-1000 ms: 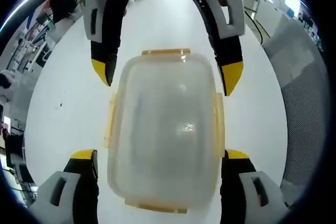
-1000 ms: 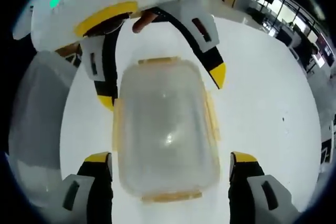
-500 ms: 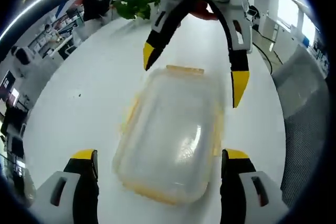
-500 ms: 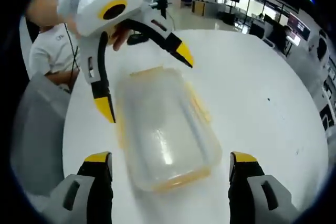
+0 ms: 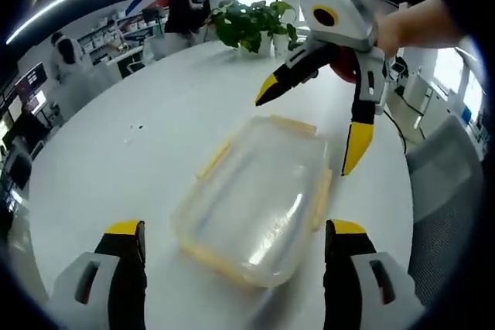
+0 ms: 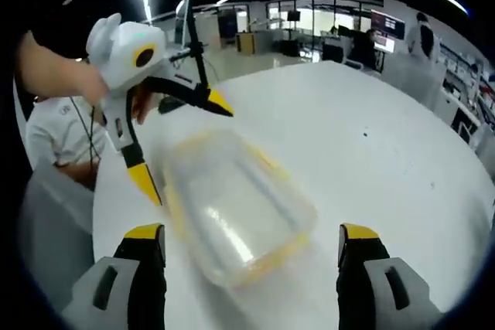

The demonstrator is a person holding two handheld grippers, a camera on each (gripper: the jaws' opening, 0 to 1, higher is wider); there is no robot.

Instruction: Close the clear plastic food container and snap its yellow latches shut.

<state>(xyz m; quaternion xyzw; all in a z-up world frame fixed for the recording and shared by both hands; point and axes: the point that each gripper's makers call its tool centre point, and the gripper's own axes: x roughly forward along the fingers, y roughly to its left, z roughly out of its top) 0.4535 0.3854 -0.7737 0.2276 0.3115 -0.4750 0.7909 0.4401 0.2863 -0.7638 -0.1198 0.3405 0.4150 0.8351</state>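
Observation:
The clear plastic food container [image 5: 259, 199] lies on the white round table [image 5: 131, 160] with its lid on. Yellow latches [image 5: 321, 200] run along its sides and ends; I cannot tell whether they are snapped down. My left gripper [image 5: 236, 231] is open, its jaws wide on either side of the container's near end and above it. My right gripper [image 5: 309, 133] hangs open over the far end, held by a hand. In the right gripper view the container [image 6: 236, 206] lies ahead of my right gripper [image 6: 250, 233], with the left gripper [image 6: 188, 151] open beyond it.
A potted plant [image 5: 251, 25] stands at the table's far edge. A grey chair [image 5: 448, 191] is beside the table. A person in a white shirt [image 6: 62, 144] is near the table's edge, and several people stand in the office behind.
Both grippers have lifted up and back from the container, so both views now look across the table into the room. The container stays where it was on the table.

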